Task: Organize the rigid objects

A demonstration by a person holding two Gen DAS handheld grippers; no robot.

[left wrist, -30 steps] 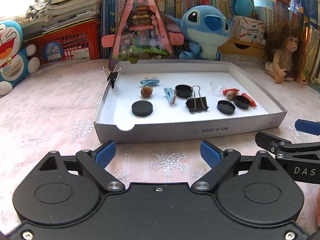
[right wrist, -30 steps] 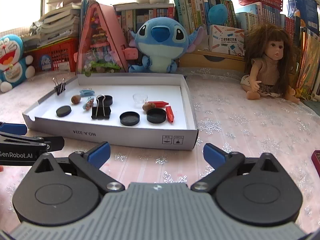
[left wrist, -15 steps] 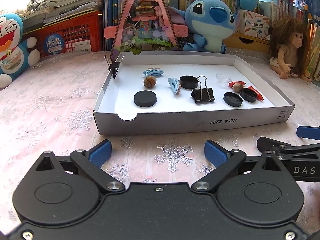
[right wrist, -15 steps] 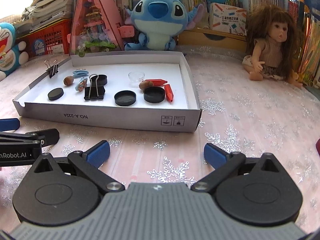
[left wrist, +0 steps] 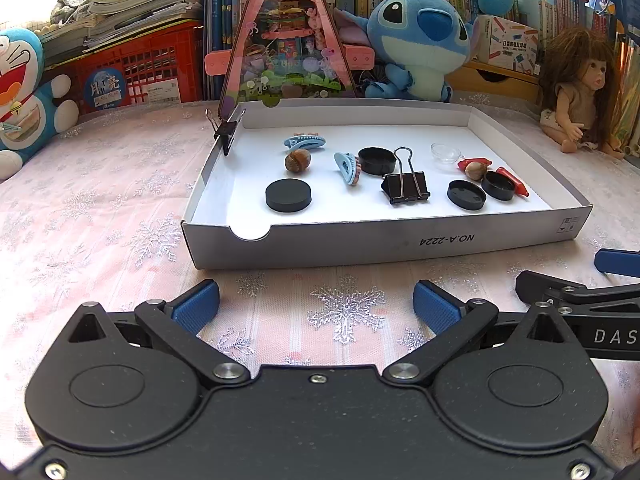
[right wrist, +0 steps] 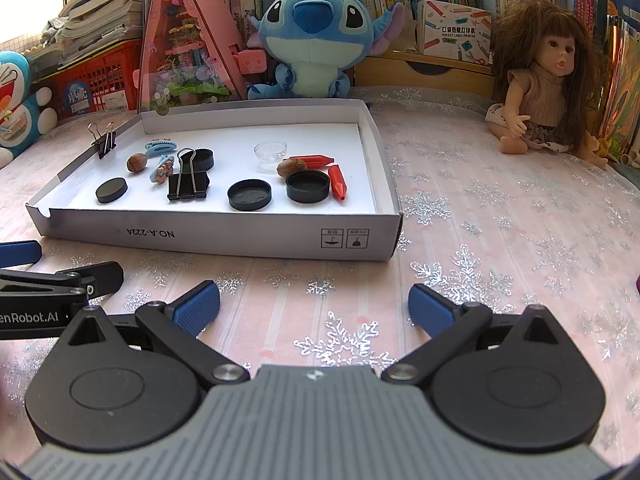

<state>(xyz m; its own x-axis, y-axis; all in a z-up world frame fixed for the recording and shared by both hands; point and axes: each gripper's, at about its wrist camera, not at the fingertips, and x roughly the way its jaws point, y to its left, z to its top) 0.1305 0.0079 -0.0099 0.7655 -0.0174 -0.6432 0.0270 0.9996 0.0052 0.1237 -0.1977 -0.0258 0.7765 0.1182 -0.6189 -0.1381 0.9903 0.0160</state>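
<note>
White cardboard tray point(left wrist: 360, 246) | holds black caps point(left wrist: 288, 197), binder clip point(left wrist: 406, 186), nuts point(left wrist: 297, 160)

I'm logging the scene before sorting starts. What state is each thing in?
left gripper: jaws open, empty
right gripper: jaws open, empty
big binder clip: lying in the box, handles up
small binder clip: clamped on the box wall
box: open, no lid
two black caps: hollow side up
black disc: lying flat
</note>
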